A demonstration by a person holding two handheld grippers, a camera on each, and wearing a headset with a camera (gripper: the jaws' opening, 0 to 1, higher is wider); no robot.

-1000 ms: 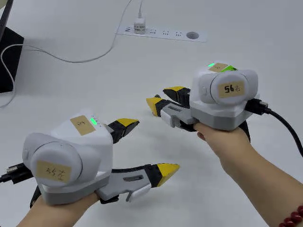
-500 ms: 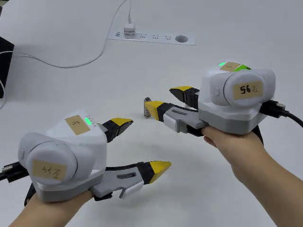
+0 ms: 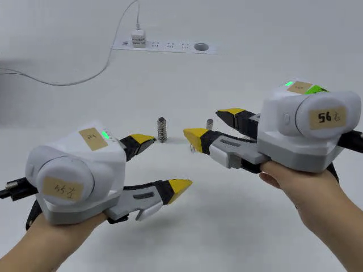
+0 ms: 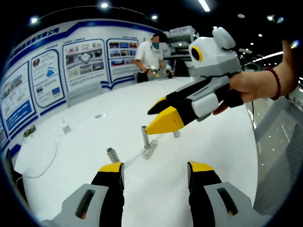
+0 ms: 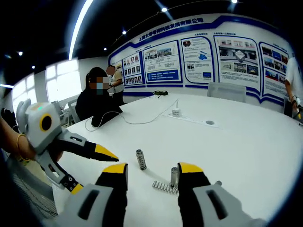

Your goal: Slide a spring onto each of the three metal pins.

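Note:
An upright metal pin with a spring on it [image 3: 162, 129] [image 4: 112, 154] [image 5: 140, 159] stands on the white table. To its right is a bare pin [image 3: 210, 123] [image 4: 145, 135] [image 5: 174, 176], and a loose spring [image 4: 149, 150] [image 5: 164, 187] lies at its foot. A third, short pin [image 4: 176, 134] [image 5: 218, 183] stands beyond. My right gripper [image 3: 211, 124] [image 5: 151, 171] is open and empty, its jaws on either side of the bare pin and hovering above it. My left gripper [image 3: 160, 163] [image 4: 155, 168] is open and empty, a little short of the sprung pin.
A white power strip [image 3: 164, 45] with a plugged-in charger [image 3: 137, 38] and its cable lies at the table's far side. A seated person [image 5: 97, 101] and a standing person [image 4: 149, 56] are at the table's far ends. Bare tabletop lies around the pins.
The right gripper has drawn back to the right, away from the sprung pin, and the bare pin now shows between its jaws. The left gripper has barely moved; the head camera has shifted.

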